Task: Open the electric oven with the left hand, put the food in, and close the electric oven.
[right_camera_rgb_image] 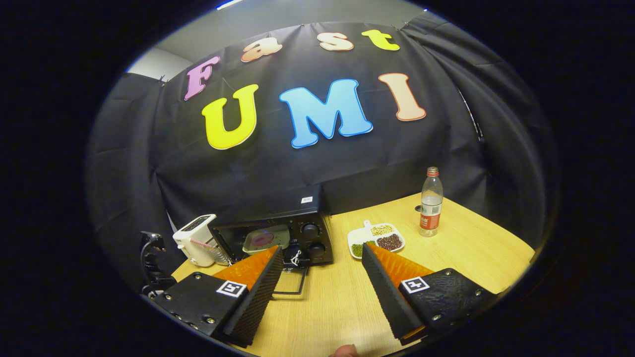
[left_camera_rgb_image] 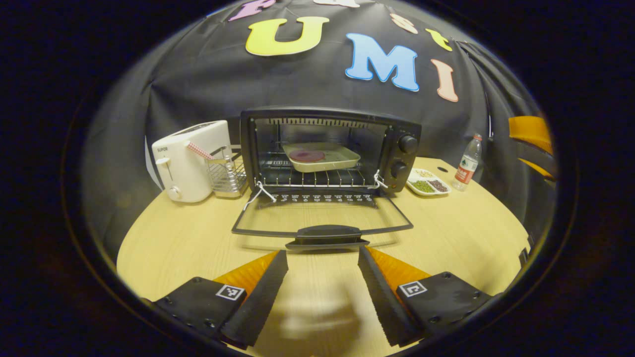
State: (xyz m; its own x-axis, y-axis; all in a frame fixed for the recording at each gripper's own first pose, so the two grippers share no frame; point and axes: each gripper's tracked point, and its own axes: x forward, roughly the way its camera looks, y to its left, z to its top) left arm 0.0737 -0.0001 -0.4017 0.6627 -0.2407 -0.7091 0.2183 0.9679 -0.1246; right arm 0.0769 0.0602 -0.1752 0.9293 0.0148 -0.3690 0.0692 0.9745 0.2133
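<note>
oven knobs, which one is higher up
The upper knob, nearest the oven's top edge; the lower knob sits directly beneath it.

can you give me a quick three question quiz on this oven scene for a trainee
1. True or false: the oven door is shut.
2. Where is the food tray? A) on the table B) on the rack inside the oven C) in the left gripper
3. What stands just left of the oven in the left gripper view?

Key:
1. False, it lies folded down, open.
2. B
3. A wire rack, with a white toaster beyond it.
</note>
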